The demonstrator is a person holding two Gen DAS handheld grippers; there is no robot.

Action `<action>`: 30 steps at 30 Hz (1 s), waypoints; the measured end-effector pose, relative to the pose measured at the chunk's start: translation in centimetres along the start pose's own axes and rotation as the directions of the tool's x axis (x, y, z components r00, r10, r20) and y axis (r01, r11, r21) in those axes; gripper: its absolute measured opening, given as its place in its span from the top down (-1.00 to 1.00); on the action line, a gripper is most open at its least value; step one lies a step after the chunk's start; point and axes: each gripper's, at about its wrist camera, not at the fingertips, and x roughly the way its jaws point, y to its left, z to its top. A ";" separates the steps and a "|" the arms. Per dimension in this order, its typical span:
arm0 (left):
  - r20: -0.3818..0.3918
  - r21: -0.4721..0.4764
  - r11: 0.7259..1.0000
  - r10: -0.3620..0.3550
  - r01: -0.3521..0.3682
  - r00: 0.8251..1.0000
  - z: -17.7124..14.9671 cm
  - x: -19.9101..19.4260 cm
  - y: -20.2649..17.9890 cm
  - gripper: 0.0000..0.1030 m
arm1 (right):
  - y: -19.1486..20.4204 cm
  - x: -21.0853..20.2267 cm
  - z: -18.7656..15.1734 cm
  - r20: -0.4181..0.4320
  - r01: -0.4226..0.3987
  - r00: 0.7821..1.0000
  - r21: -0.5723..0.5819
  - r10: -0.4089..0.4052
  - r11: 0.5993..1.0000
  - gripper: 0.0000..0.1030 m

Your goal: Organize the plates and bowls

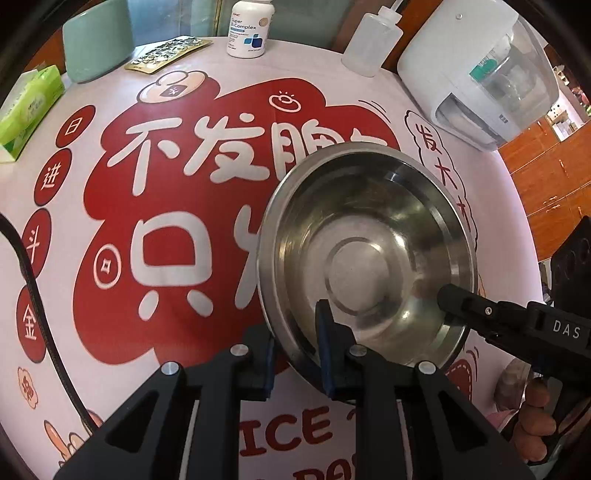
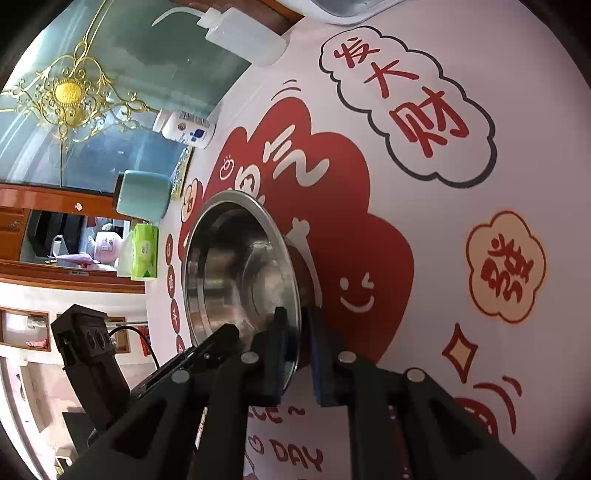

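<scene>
The left gripper (image 1: 295, 350) pinches the near rim of a round, shiny stainless-steel bowl (image 1: 369, 251), one blue-padded finger inside the bowl and one outside. The right gripper (image 2: 297, 354) clamps the same bowl (image 2: 236, 273) at its rim on another side, again with one finger inside and one outside; in the left wrist view it (image 1: 458, 299) reaches in from the bowl's right. The bowl is tilted, its open side facing the left camera, above the white worktop (image 1: 258, 81) covered in red cartoon lettering; whether it touches the worktop cannot be told. Beyond the bowl, at the far edge, stand a white vitamin bottle with a blue label (image 1: 250, 27) and a clear plastic squeeze bottle (image 1: 373, 40), with a white appliance with a clear tank (image 1: 480, 70) to the bowl's far right. To the far left of the bowl are a foil blister pack (image 1: 168, 53), a pale green mug (image 1: 98, 44) and a green tissue pack (image 1: 27, 107).
</scene>
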 end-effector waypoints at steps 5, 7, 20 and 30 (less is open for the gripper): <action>-0.009 0.000 1.000 -0.004 0.004 1.000 -1.0 -0.7 0.3 0.67 | 0.7 -0.3 -1.1 -0.012 0.009 1.000 -0.008 -0.009 1.000 0.79; -0.003 0.004 1.000 -0.004 0.004 1.000 -1.3 -1.3 0.5 0.67 | 1.3 -0.4 -1.6 -0.016 0.011 1.000 -0.019 -0.011 1.000 0.79; 0.046 -0.006 1.000 0.013 -0.012 0.999 -4.8 -6.9 1.7 0.66 | 4.8 -2.7 -5.5 -0.023 0.007 1.000 -0.103 -0.009 0.995 0.79; 0.112 -0.006 1.000 0.028 -0.028 0.993 -9.4 -12.9 2.1 0.66 | 7.3 -5.6 -10.0 -0.021 -0.014 1.000 -0.165 0.011 0.986 0.79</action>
